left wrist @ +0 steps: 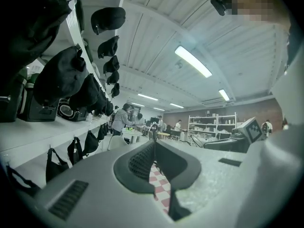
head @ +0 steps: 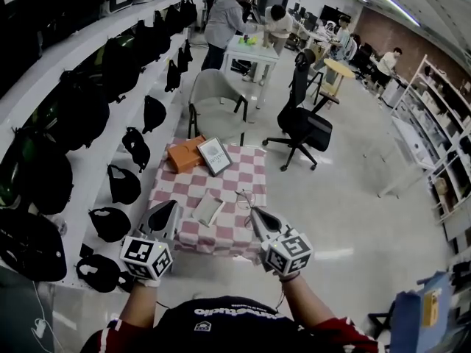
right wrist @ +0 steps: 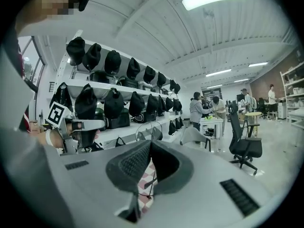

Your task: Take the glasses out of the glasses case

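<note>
While my right gripper (right wrist: 151, 145) pinches a thin wire arm of the glasses (head: 245, 198) between its closed pads, the left gripper (left wrist: 154, 144) hangs alongside with its jaws pressed together on nothing. Both hover low over the near edge of a small table under a checked cloth (head: 254, 168). The glasses sit at the right gripper's tips, just right of the grey case (head: 208, 209), which lies flat on the cloth between the two grippers. I cannot tell whether the glasses touch the cloth. Farther back rest an orange box (head: 184, 155) and a picture frame (head: 214, 155).

By my reading the glasses are clear of the case, so the step in hand is carrying them away. The next move calls for a gentle set-down beside the case, without twisting that slender arm. The lenses stand beyond the jaw tips, away from me, with the held arm running back toward the gripper. The case's long axis slants from near left to far right.
</note>
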The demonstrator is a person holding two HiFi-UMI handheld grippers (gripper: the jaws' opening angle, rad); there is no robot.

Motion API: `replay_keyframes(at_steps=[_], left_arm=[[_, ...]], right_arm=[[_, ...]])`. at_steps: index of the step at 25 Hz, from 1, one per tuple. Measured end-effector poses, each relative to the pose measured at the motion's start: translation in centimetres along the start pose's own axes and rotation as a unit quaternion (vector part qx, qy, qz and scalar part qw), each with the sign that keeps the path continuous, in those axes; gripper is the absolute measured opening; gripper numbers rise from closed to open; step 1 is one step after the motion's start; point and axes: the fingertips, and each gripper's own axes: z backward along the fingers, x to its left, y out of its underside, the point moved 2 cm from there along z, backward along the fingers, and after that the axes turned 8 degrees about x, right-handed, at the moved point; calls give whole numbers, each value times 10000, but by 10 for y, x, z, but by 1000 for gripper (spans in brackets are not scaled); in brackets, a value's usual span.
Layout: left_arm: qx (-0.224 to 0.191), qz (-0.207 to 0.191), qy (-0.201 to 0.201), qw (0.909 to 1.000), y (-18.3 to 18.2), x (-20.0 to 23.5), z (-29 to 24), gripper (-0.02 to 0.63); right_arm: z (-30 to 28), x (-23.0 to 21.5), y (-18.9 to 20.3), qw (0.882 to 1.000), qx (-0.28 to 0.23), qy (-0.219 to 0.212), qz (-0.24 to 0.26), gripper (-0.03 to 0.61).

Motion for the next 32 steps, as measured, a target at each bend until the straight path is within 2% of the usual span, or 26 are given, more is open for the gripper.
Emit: replay_keyframes(at_steps=[8,17,32], left_arm=[[-167,-112,-191,9996,-20,-24,3,11],[-285,-213,-311,9989,-32,-50,0,11],[-343,-221,-367,9985,-34,-76,4,11]], right_arm=[[31,-17,-33,9995,-321,33,71,11],[70,-41,-49,9974,-687,219,58,11],[86,-41,-47,9962,-813,116,283,11]])
